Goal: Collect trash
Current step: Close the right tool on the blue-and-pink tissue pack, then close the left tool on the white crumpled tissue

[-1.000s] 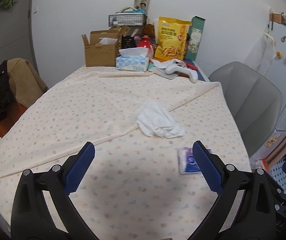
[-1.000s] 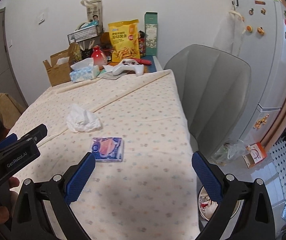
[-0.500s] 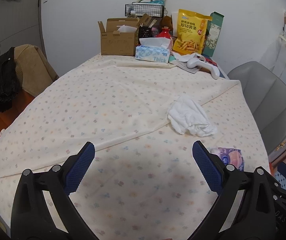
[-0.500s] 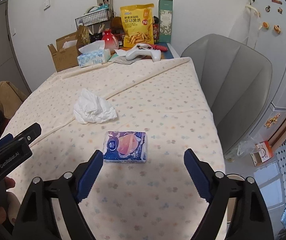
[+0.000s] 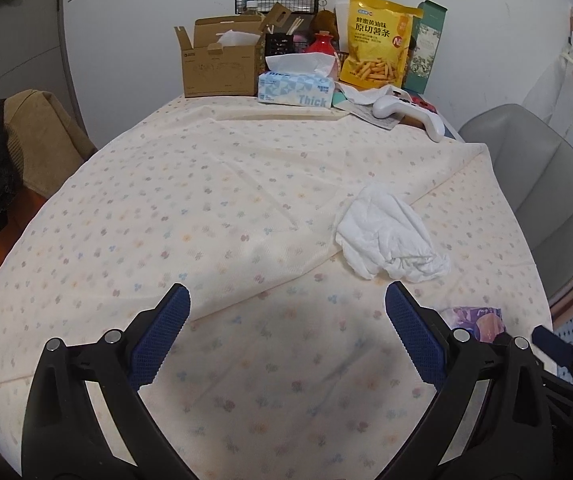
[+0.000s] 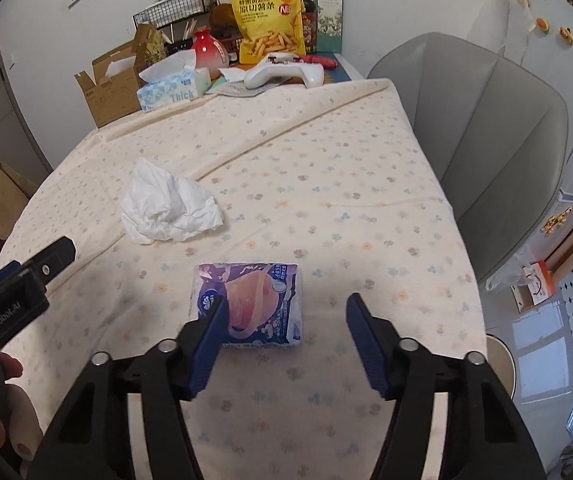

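We bring the right gripper (image 6: 284, 330), fingers apart but just narrowing, over the packet (image 6: 250, 304); left gripper (image 5: 286, 320) fingers wide, angled near the tissue (image 5: 386, 236)

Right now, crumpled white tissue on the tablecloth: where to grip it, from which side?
Grip the crumpled white tissue across its raised, bunched middle, coming from above with jaws wide. It lies in a loose heap on the tablecloth, with thin flat edges, so a side approach would likely just push it. The left gripper is open and nearer.
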Tool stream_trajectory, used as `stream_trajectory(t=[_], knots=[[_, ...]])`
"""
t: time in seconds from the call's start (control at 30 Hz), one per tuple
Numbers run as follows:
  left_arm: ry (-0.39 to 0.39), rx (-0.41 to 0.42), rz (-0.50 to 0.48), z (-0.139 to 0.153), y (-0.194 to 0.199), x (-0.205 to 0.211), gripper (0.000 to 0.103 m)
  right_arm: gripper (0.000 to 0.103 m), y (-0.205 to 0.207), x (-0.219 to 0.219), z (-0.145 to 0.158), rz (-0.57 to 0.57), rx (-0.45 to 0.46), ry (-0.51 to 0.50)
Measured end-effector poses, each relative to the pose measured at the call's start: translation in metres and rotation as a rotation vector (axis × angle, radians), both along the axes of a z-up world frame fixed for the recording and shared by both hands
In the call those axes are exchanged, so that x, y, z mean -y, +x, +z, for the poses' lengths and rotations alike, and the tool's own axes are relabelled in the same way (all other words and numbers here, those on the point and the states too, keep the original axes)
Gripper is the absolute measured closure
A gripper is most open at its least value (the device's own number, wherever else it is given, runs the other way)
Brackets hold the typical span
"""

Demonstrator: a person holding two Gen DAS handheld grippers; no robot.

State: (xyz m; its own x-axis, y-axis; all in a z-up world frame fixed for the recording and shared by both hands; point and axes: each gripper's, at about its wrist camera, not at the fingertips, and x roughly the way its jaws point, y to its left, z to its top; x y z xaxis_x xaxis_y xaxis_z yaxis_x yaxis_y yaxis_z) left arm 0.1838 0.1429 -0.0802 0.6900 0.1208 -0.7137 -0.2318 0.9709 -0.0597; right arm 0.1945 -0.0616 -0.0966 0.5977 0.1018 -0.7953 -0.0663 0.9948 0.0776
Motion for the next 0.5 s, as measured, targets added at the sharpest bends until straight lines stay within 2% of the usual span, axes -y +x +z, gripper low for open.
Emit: stream_trajectory(t=[0.03, 0.07, 0.1, 0.13, 0.2, 0.33, 0.5], knots=[[0.004, -0.004, -0.004, 0.0, 0.004, 0.001, 0.006, 0.069, 0.003, -0.001, -0.004, 0.008, -0.014, 0.0], [0.007, -0.007, -0.008, 0.001, 0.008, 0.003, 0.006, 0.078, 0.007, -0.003, -0.009, 0.023, -0.034, 0.001], [0.011, -0.009, -0.012, 0.001, 0.011, 0.004, 0.006, 0.091, 0.01, -0.005, -0.013, 0.035, -0.049, 0.004], [0.018, -0.014, -0.019, 0.0, 0.015, 0.007, 0.006, 0.096, 0.012, -0.005, -0.014, 0.039, -0.055, 0.005], [0.024, -0.02, -0.031, -0.001, 0.022, 0.011, 0.006, 0.101, 0.013, -0.001, -0.011, 0.03, -0.044, 0.02], [0.03, -0.04, -0.058, -0.007, 0.037, 0.023, 0.006, 0.101, 0.015, 0.012, 0.002, -0.001, 0.008, 0.0], [0.038, -0.061, -0.092, -0.013, 0.055, 0.04, 0.006, 0.101, 0.023, 0.032, 0.008, -0.037, 0.024, 0.013]])
